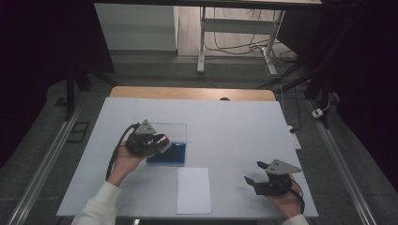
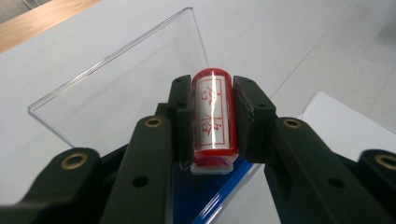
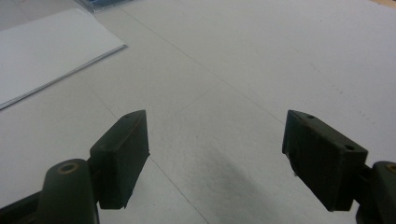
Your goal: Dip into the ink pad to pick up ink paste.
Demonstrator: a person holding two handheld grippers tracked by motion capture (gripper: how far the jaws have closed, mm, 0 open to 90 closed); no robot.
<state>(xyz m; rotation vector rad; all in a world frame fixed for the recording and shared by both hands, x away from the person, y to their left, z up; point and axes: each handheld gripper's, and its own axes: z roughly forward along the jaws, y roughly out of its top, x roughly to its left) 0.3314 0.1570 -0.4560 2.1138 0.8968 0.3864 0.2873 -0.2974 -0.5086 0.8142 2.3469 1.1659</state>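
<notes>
Above the blue-based clear case [image 2: 112, 93], left tongs [image 2: 212, 116] pinching a red stamp [image 2: 212, 112]; right tongs [image 3: 215, 158] spread.

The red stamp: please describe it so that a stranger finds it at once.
On the white table, look left to the blue box with its clear lid. Above it, the left gripper clamps the stamp: a red cylinder with a white label.

Two black handheld grippers, left gripper [image 1: 157, 142] and right gripper [image 1: 256, 172], each topped with a grey three-cornered plate and trailing a black cable. Jaws of matte black plastic, blocky at the tips, with flat rectangular pads [image 3: 122, 156]. Brass-coloured rivets [image 2: 152, 122] at the linkage pivots, small round holes along the arms. White long sleeve [image 1: 96, 208] with a ribbed cuff.
</notes>
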